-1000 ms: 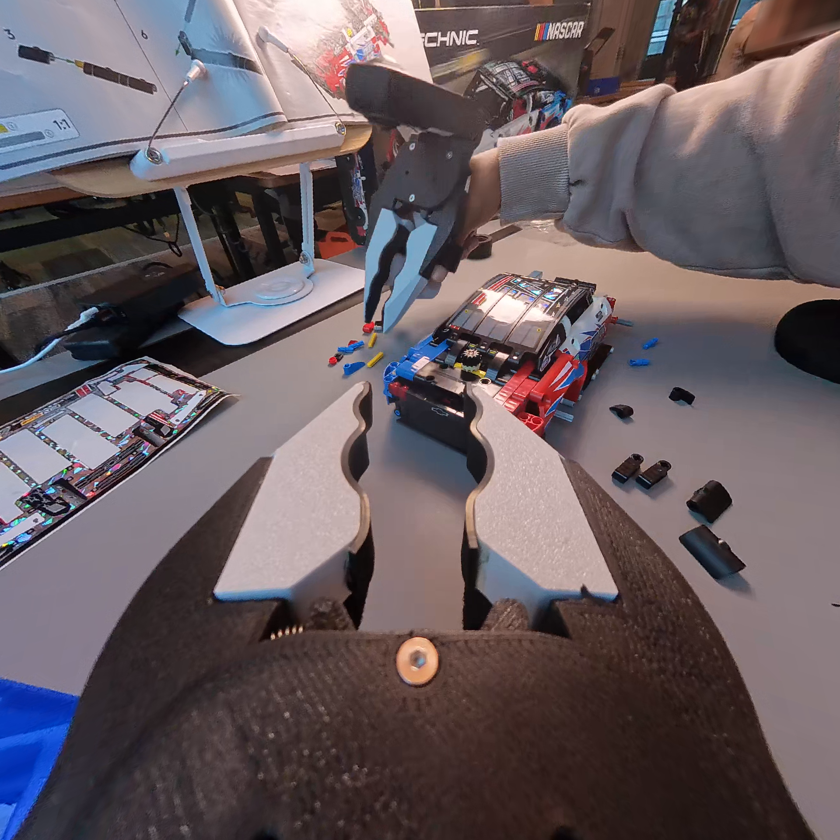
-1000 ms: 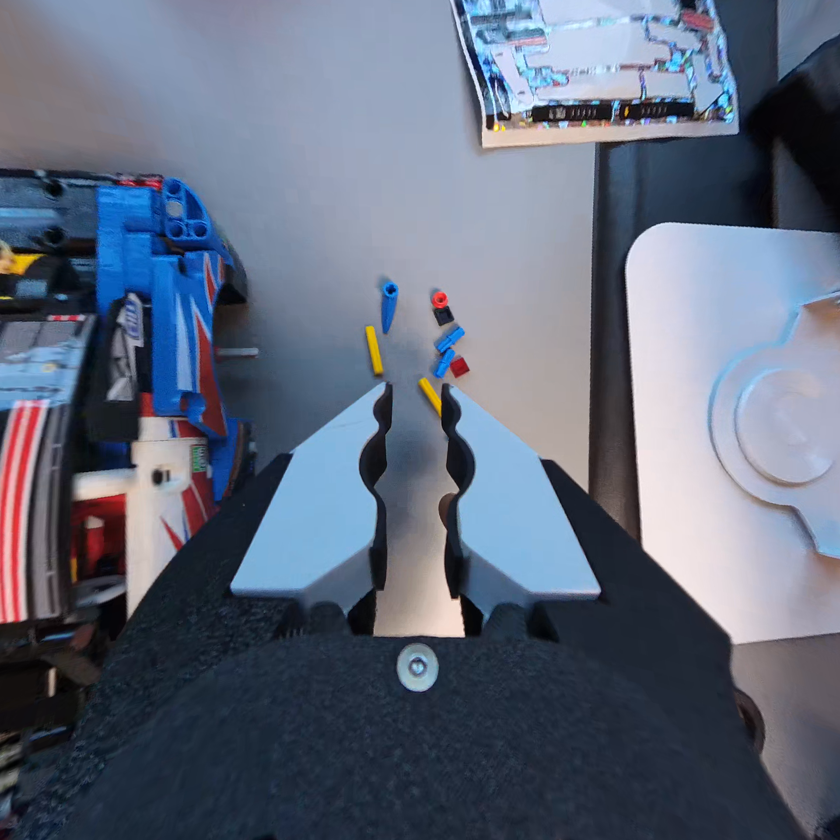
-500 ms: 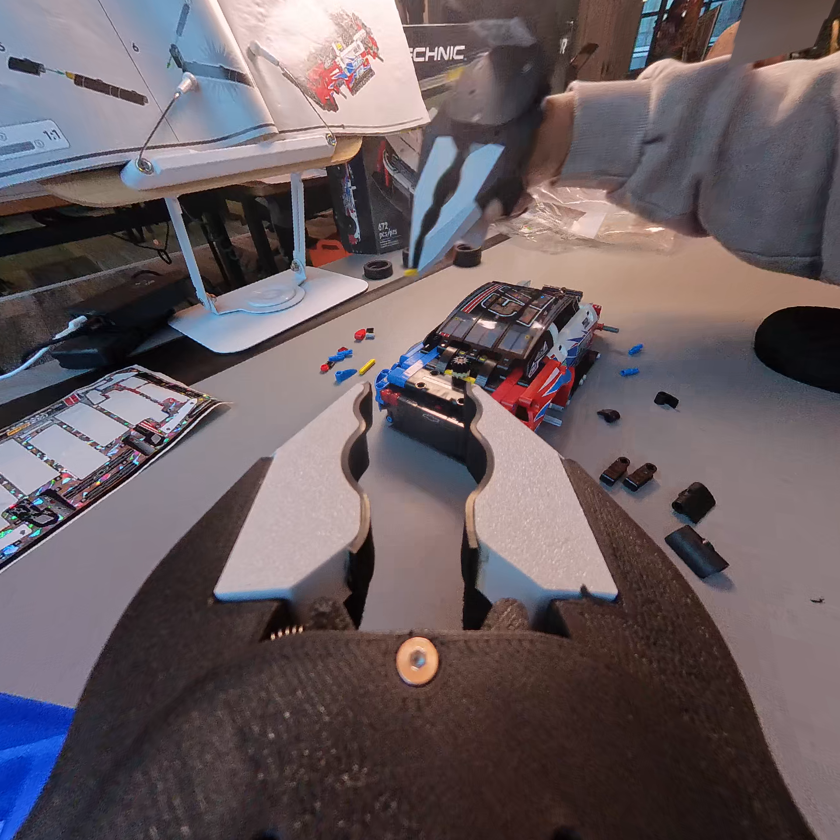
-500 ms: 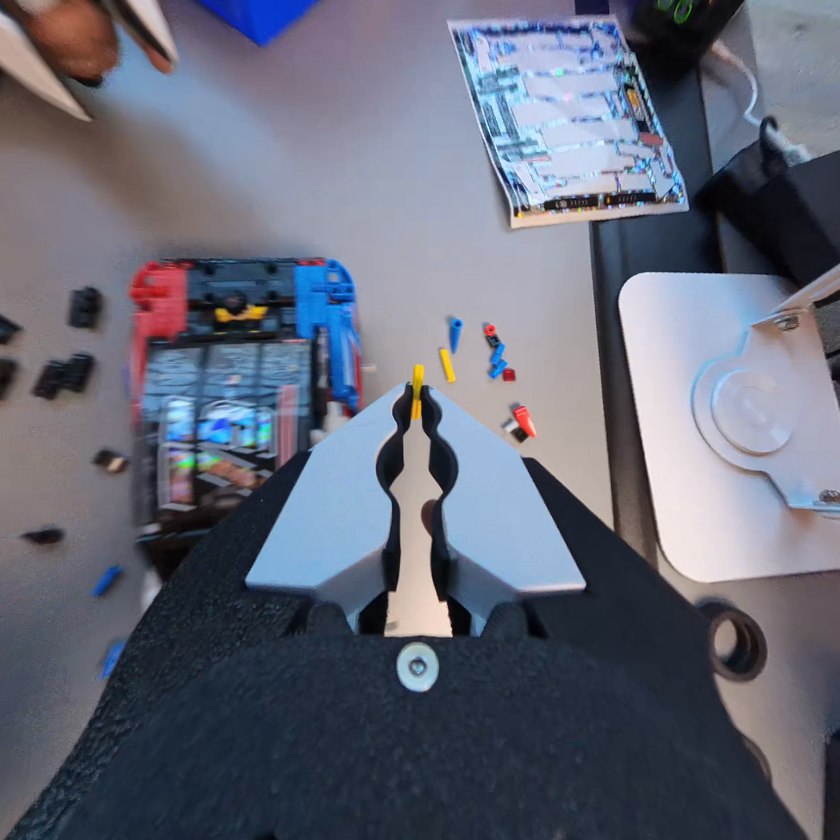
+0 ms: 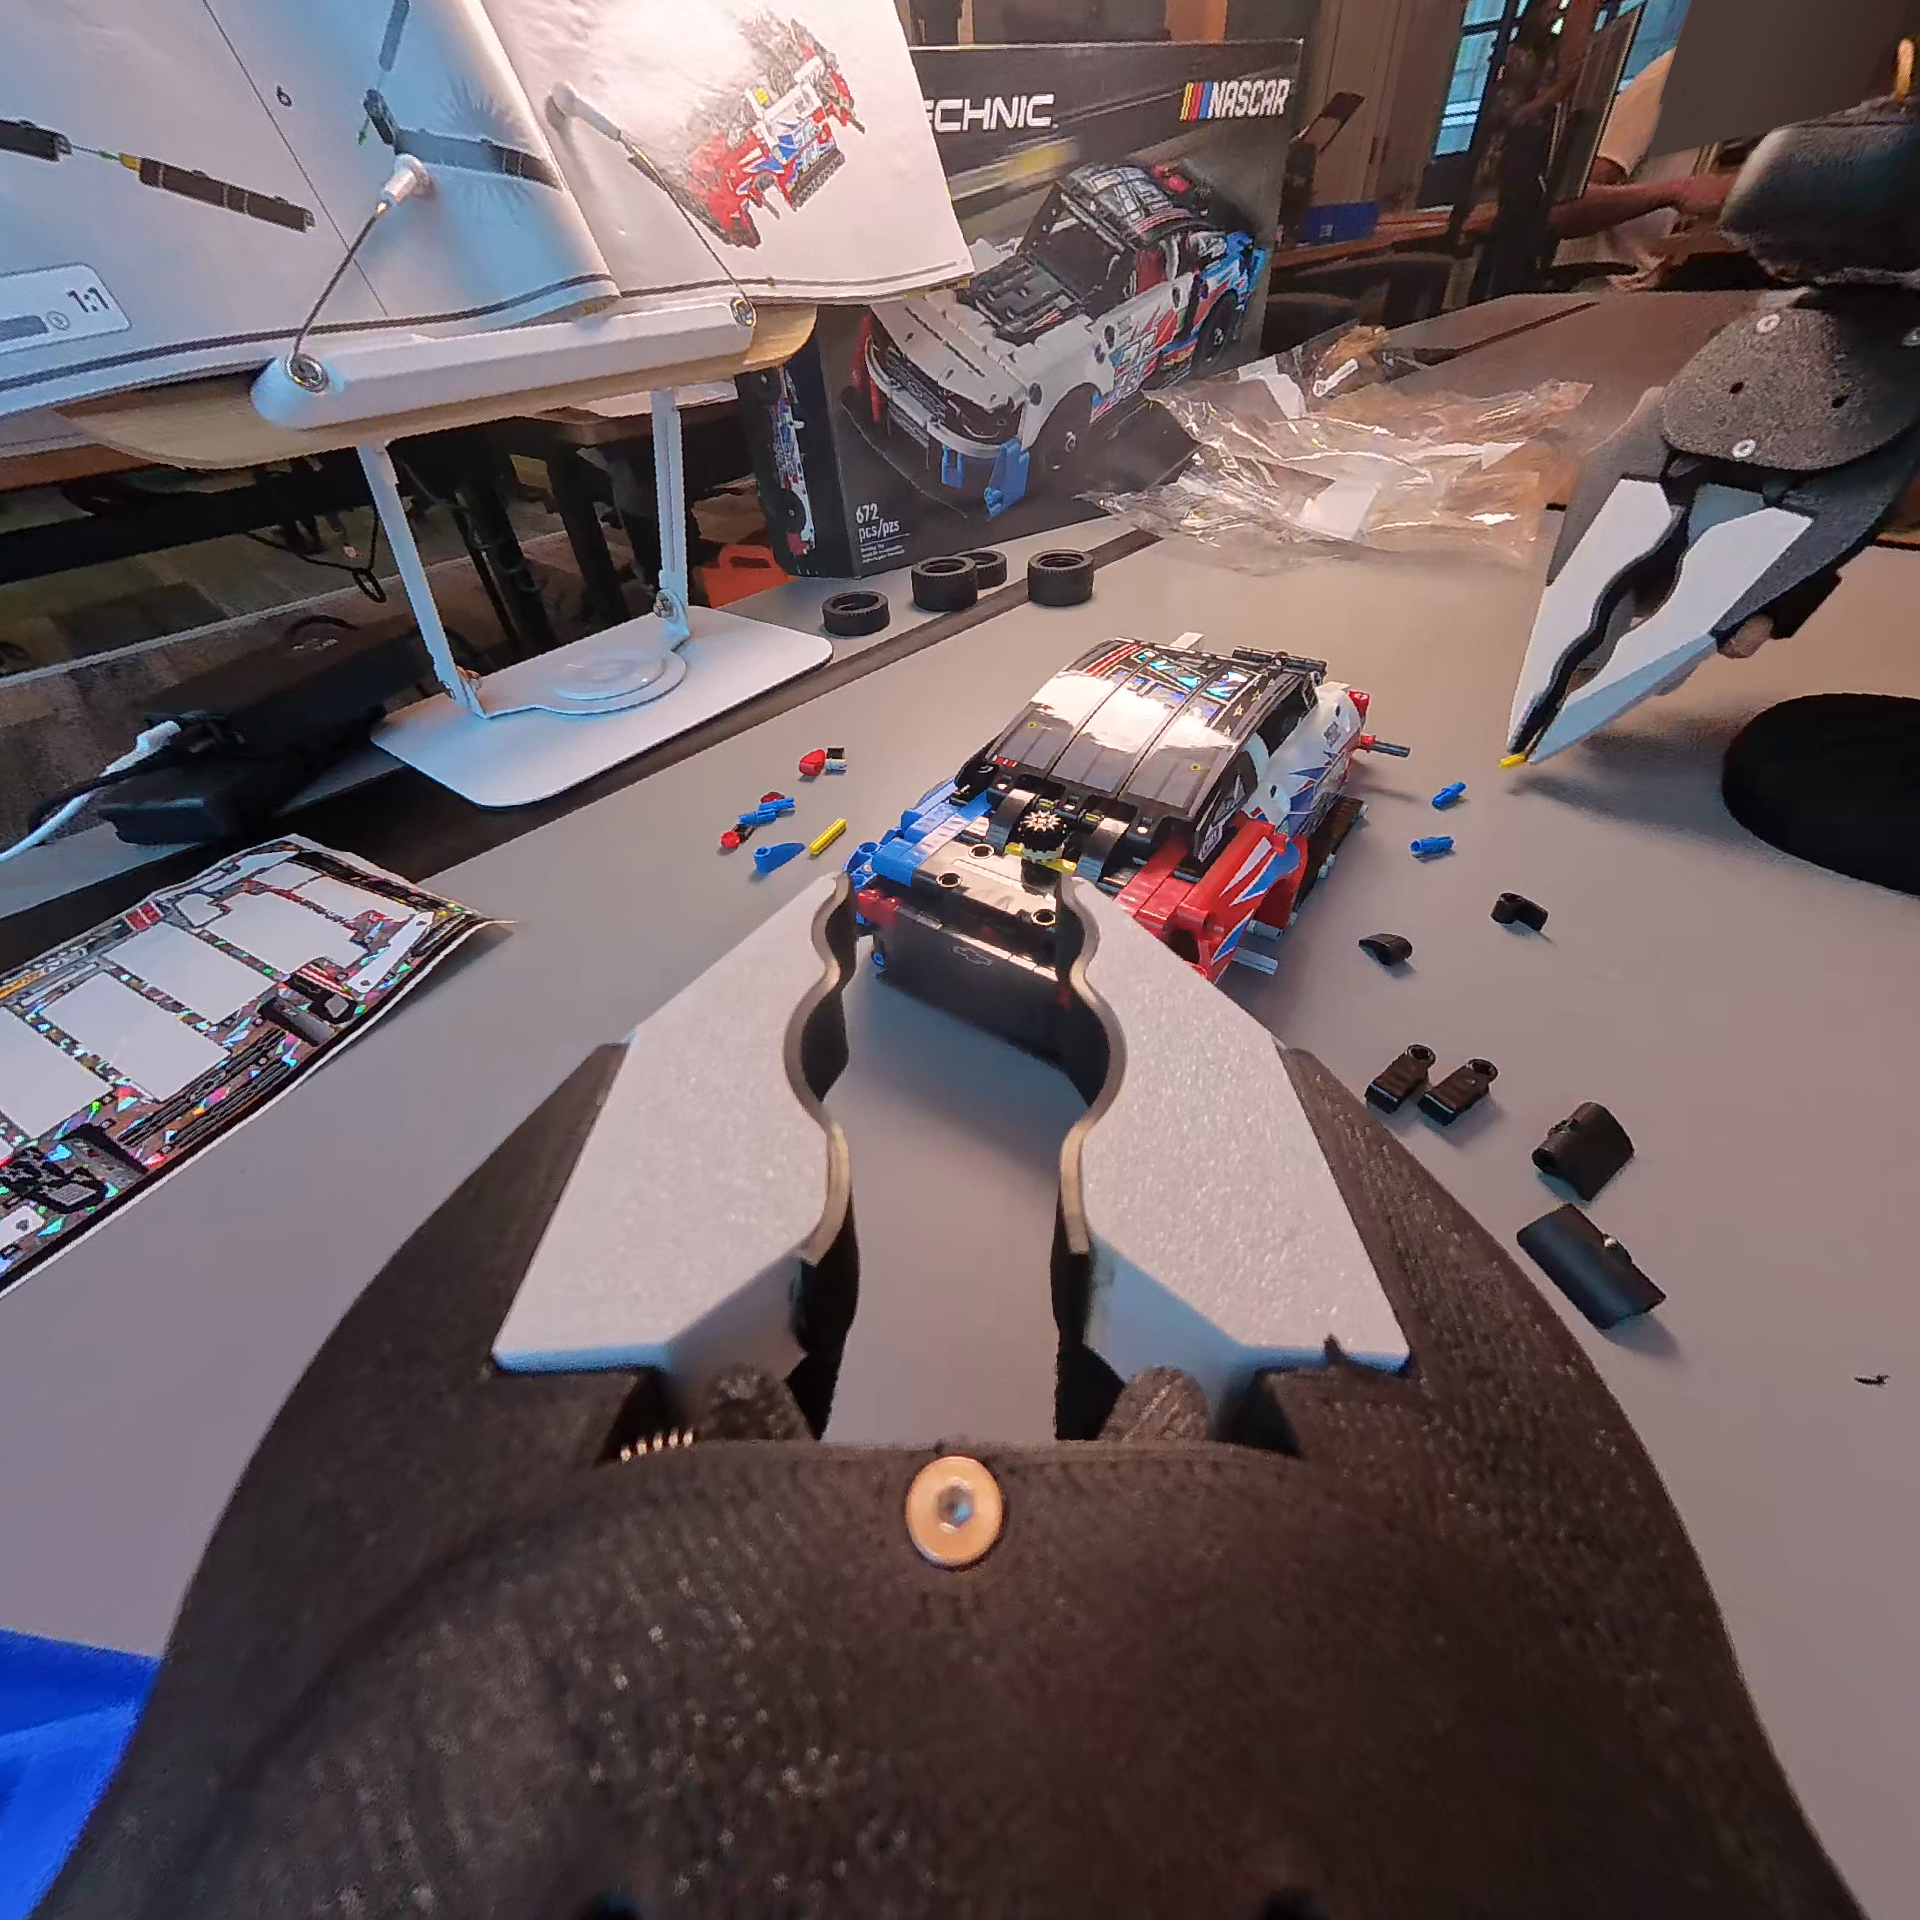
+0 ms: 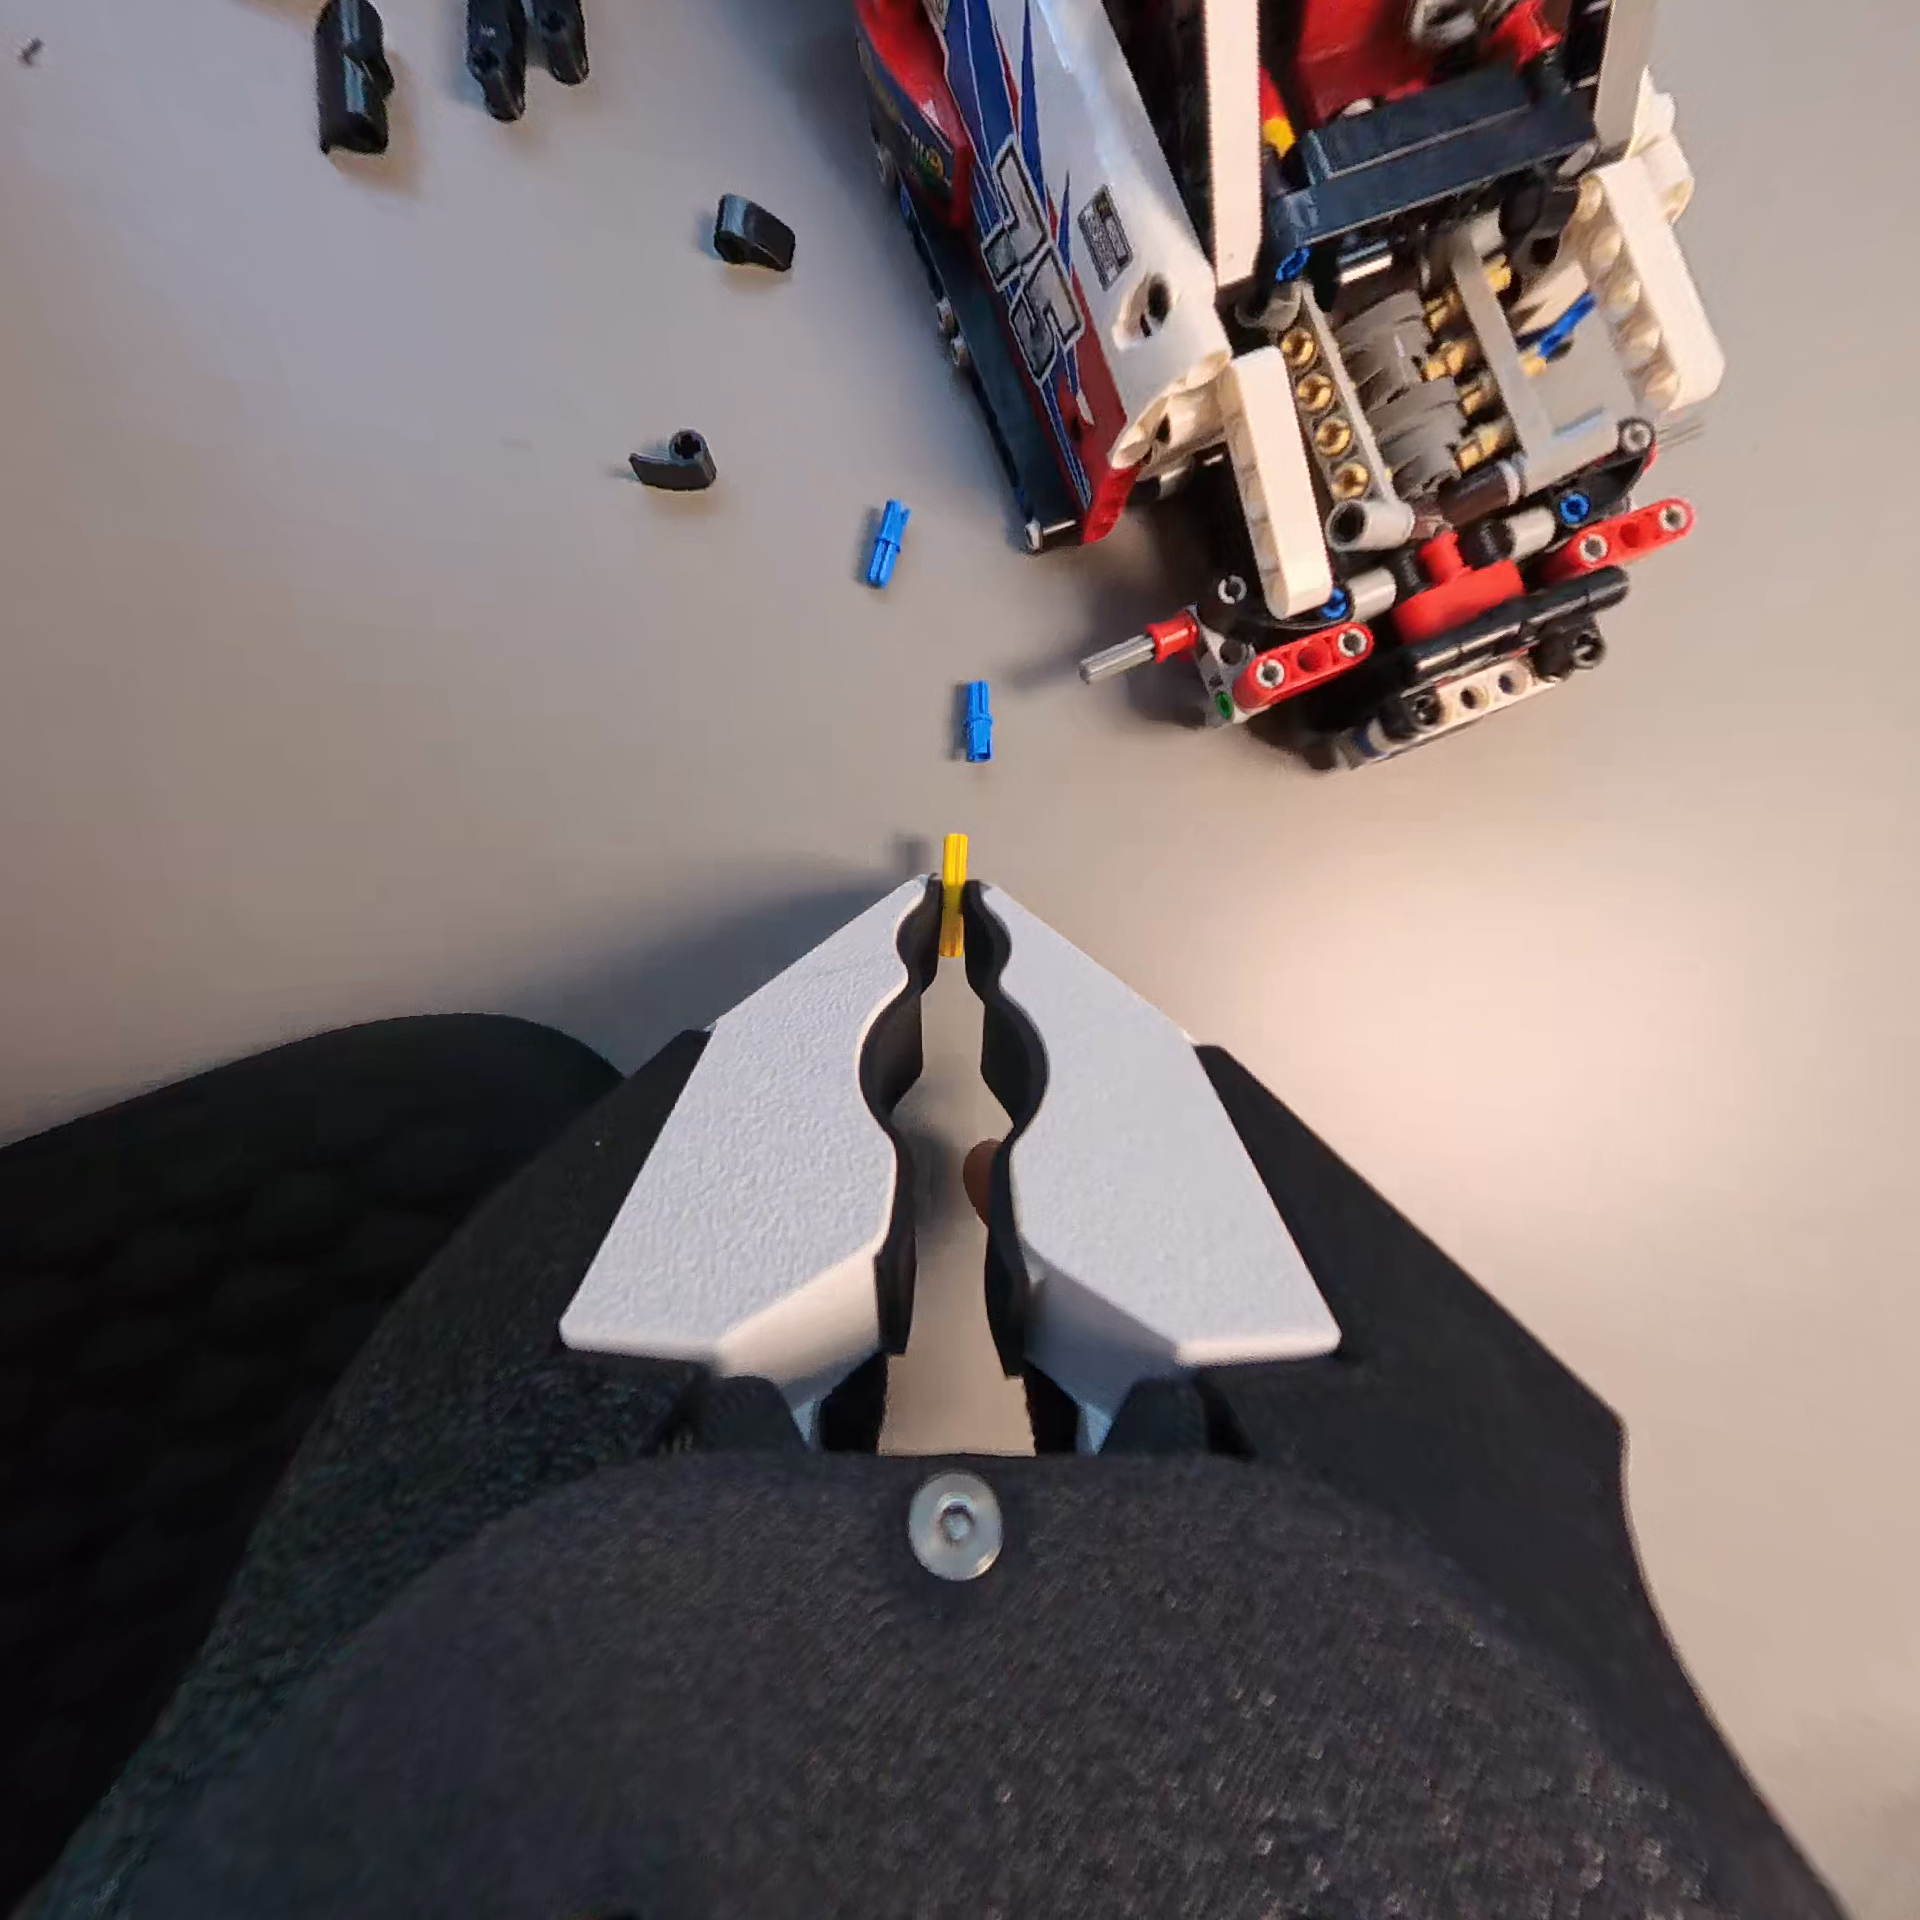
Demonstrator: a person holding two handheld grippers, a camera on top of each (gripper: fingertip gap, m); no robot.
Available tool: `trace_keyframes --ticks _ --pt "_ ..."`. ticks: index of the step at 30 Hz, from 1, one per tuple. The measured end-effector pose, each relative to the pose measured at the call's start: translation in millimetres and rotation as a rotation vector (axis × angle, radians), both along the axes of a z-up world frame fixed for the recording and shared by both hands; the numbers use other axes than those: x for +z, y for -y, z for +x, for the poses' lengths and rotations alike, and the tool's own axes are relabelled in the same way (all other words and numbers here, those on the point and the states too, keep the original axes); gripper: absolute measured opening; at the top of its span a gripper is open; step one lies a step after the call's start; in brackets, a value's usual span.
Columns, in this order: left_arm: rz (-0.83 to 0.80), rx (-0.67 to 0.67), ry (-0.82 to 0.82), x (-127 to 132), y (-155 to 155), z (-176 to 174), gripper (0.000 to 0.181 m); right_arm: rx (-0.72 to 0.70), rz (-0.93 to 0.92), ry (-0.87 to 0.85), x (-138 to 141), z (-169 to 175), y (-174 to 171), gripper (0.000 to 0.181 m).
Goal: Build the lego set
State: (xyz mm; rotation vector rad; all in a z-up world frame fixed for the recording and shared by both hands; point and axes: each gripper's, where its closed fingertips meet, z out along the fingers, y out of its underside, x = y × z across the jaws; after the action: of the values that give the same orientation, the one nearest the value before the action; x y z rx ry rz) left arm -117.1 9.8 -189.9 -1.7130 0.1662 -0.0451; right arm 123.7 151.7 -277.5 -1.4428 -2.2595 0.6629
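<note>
Pinching yellow pin (image 6: 954, 883) at its tips, right gripper (image 6: 948, 902) should approach car (image 6: 1299, 343) at 1 o'clock squarely; left gripper (image 5: 956, 935) gapes empty.

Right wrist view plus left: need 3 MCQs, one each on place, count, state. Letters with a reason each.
1. Where does the sticker sheet lie relative to the lego car in the left wrist view?
A. On its roof
B. On the table to its left
C. Under the book stand

2. How many loose black tyres stand by the box?
A. Two
B. Six
C. Four

3. What is the right gripper doing?
A. Shut on a yellow pin
B. Open and empty
C. Shut on a blue pin

Answers: 1 B, the sheet lies flat on the grey table, left of the car. 2 C, four tyres stand in a row. 3 A, the yellow pin sticks out between the closed tips; the left gripper is open.
</note>
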Motion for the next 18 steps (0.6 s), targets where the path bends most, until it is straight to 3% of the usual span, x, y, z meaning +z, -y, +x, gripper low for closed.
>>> trace_keyframes --ticks 6,8,13,15,18 --pt "0.010 0.020 -0.012 4.3 2.0 -1.8 0.036 -0.013 0.027 -0.009 -7.0 -3.0 -6.3 0.004" --pt "0.016 0.024 -0.013 5.9 2.8 -2.7 0.036 0.007 0.019 -0.047 6.7 -14.3 -6.2 0.011" --pt "-0.004 0.019 0.009 0.0 0.0 -3.7 0.036 0.056 -0.014 -0.256 78.6 -99.7 -0.9 0.011" --pt "-0.020 0.027 0.006 -3.1 -0.6 -5.0 0.037 0.088 -0.015 -0.276 89.3 -143.2 4.3 0.011" --pt "-0.029 0.032 0.005 -4.0 0.0 -5.7 0.038 0.166 0.037 -0.245 81.0 -206.7 4.6 0.011"
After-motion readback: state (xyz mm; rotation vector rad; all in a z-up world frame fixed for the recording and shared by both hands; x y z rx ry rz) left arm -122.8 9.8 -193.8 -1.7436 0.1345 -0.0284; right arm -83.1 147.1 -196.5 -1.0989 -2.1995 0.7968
